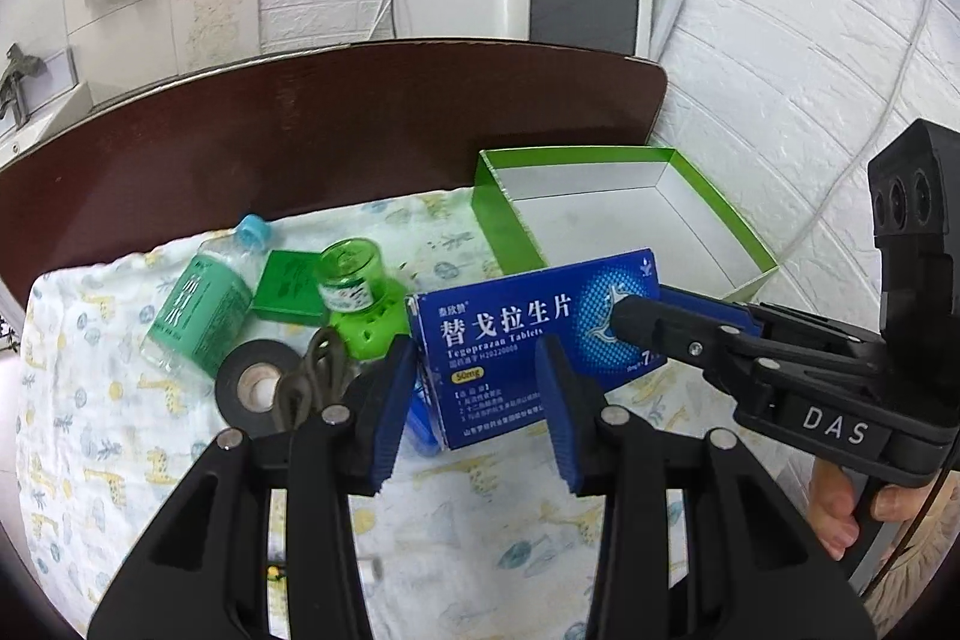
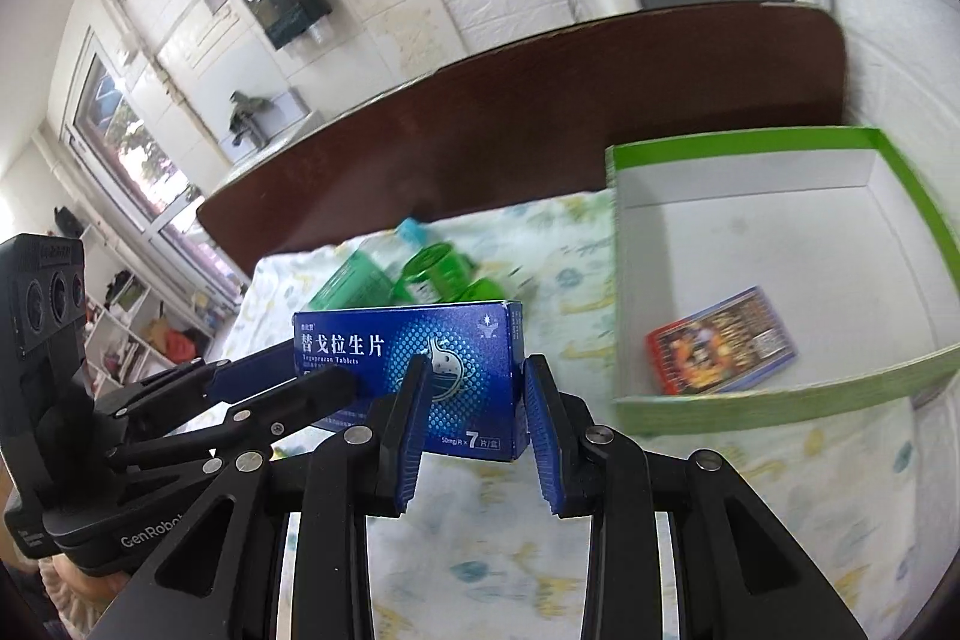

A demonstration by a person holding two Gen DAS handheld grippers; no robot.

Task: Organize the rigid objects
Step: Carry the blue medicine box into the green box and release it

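left gripper [image 1: 474, 394]: fingers clamped | right gripper [image 2: 474, 400]: fingers clamped

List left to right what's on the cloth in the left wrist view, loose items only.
Bottle → tape roll → flat green box → green jar → blue box → open tray. The cord by the tape overlaps it, so it is left out.

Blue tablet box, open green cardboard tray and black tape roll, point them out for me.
Blue tablet box [image 2: 420, 346]: right wrist view, printed front face.
Open green cardboard tray [image 1: 489, 214]: left wrist view, green outer wall.
Black tape roll [image 1: 231, 376]: left wrist view, outer band.
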